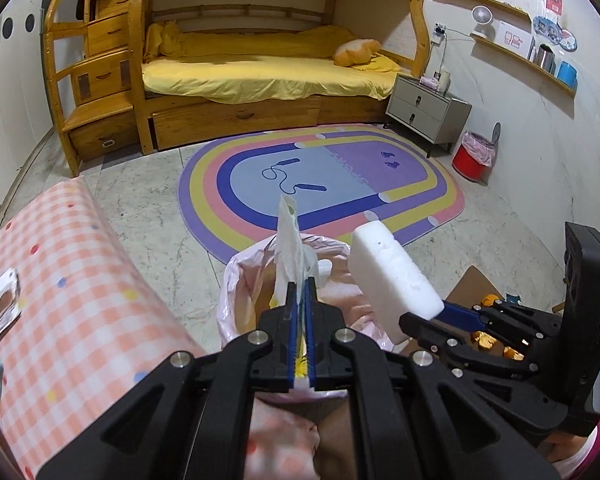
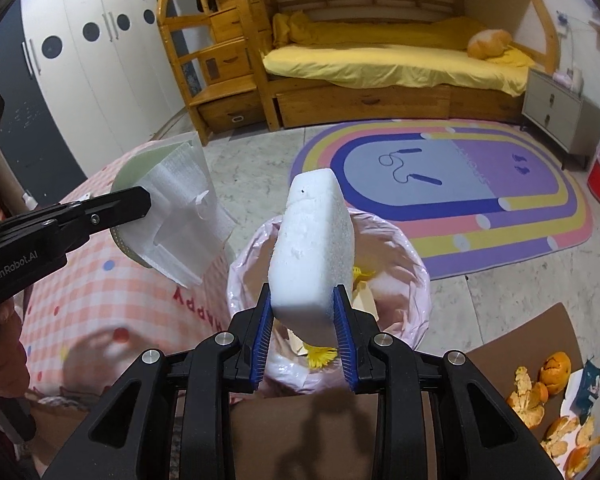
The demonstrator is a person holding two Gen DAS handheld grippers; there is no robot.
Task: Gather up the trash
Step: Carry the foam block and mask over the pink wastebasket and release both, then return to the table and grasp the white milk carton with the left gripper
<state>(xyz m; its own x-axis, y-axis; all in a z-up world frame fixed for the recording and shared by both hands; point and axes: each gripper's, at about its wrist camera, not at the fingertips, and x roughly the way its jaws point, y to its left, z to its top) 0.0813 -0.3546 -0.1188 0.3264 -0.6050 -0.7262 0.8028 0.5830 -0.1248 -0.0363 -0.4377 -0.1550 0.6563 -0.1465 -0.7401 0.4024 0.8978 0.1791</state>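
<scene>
Foam block [image 2: 312,256] clamped between right fingers [image 2: 263,332], above bin [image 2: 416,280].

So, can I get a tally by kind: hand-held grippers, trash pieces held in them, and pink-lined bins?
Hand-held grippers: 2, the left hand-held gripper and the right hand-held gripper
Held trash pieces: 2, the white wrapper and the foam block
Pink-lined bins: 2, the near bin and the red bin
Total: 6
</scene>
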